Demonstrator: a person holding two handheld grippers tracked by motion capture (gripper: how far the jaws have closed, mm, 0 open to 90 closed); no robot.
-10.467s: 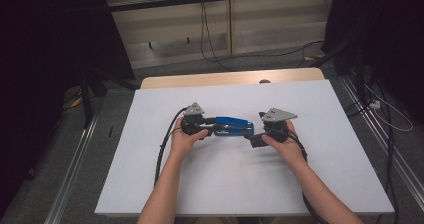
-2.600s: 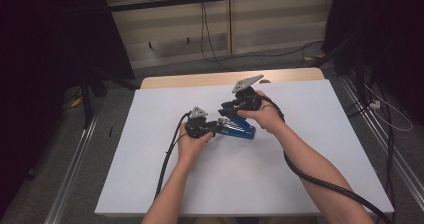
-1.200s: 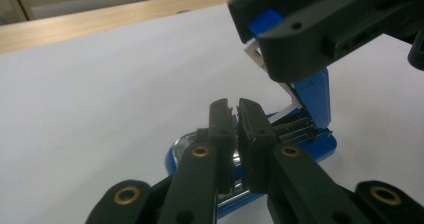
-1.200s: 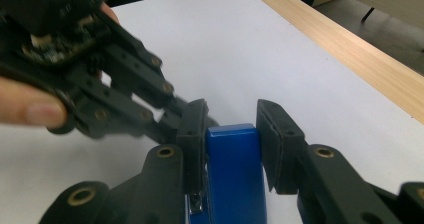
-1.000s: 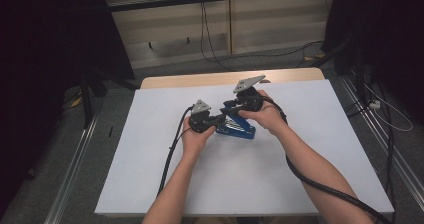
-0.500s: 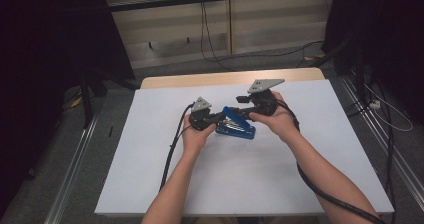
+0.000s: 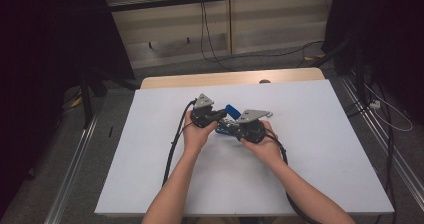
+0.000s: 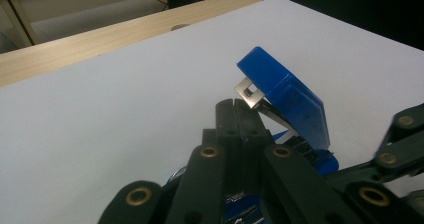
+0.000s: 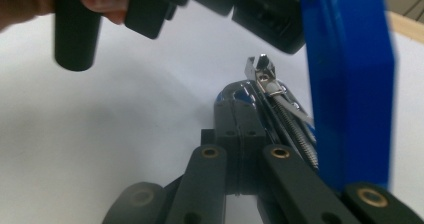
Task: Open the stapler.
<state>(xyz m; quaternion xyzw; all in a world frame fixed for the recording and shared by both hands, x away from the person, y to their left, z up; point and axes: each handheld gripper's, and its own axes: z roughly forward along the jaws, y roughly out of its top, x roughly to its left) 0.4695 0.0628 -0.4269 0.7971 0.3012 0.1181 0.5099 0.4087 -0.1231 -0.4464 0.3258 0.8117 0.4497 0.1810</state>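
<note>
A blue stapler [image 7: 231, 109] sits mid-table with its lid swung up and its metal staple rail bare [image 9: 280, 104]. My left gripper [image 7: 219, 118] comes at it from the left. Its jaws [image 8: 235, 111] are shut, just in front of the raised lid [image 8: 290, 91], and I see nothing between the pads. My right gripper [image 7: 234, 129] has just been closing. It is shut beside the rail above the stapler's base [image 9: 235, 91], its tips [image 9: 235, 124] pinching nothing that I can see. The left gripper [image 9: 165, 4] hangs close overhead in the right gripper view.
A white sheet [image 7: 325, 134] covers the table, with a strip of bare wood [image 7: 225, 78] along the far edge. Both cables trail back along the forearms. Metal rails [image 7: 380, 149] run along the floor on each side.
My right gripper has come down and nearer to me, from behind the stapler to its near right side. The stapler's lid now stands up. The left hand has stayed put.
</note>
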